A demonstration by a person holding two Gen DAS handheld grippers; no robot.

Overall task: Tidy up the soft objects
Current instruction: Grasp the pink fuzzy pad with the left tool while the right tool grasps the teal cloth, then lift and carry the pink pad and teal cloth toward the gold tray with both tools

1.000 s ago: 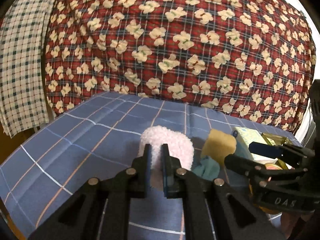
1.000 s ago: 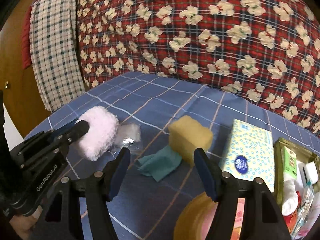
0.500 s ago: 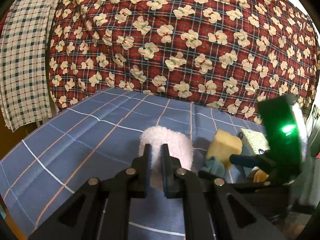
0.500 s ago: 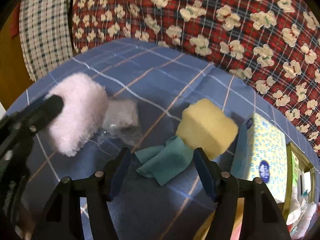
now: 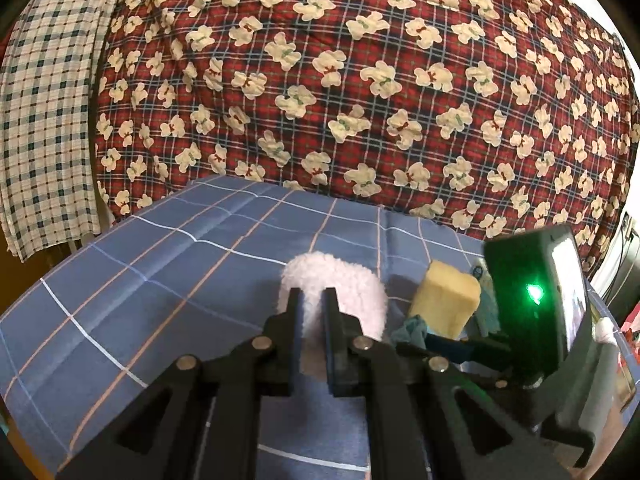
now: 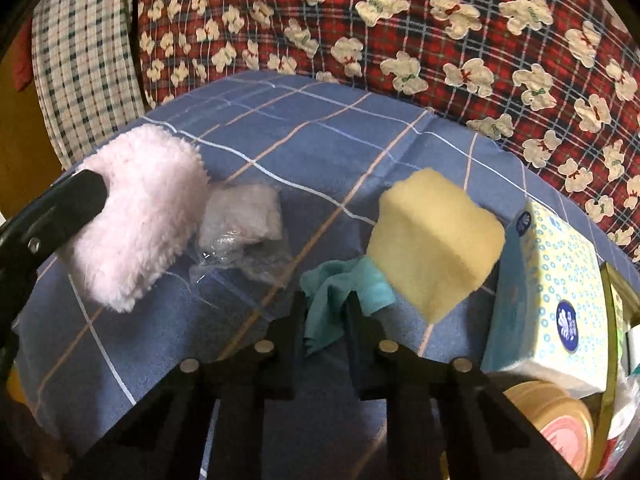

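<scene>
Closing on the teal cloth (image 6: 340, 300), the right gripper (image 6: 326, 312) now has its two fingers pinched onto the crumpled fabric, where half a second ago they stood wide apart on either side of it. The cloth lies on the blue checked bedsheet (image 6: 280, 128), touching the near side of the yellow sponge (image 6: 434, 240), which stands just beside a dotted tissue box (image 6: 560, 288) at the sheet's right edge. The left gripper (image 5: 312, 320) is clamped on the pink fluffy roll (image 5: 344, 292) as before; from the right wrist view the roll (image 6: 136, 216) hangs at the left, tilted, with a crumpled clear plastic bag (image 6: 244, 236) on the sheet just beside it. In the left wrist view the right tool's black body with its green light (image 5: 534, 292) has come closer and now hides most of what lies right of the sponge (image 5: 444, 304). The far half of the sheet, up to the red bear-print quilt (image 5: 360, 100), lies bare, as does its left part toward the checked cloth (image 5: 44, 120) hanging there. The right edge is crowded: the tissue box, a round tin lid (image 6: 556, 424) and a gold-rimmed tray (image 6: 618, 292) sit close together.
</scene>
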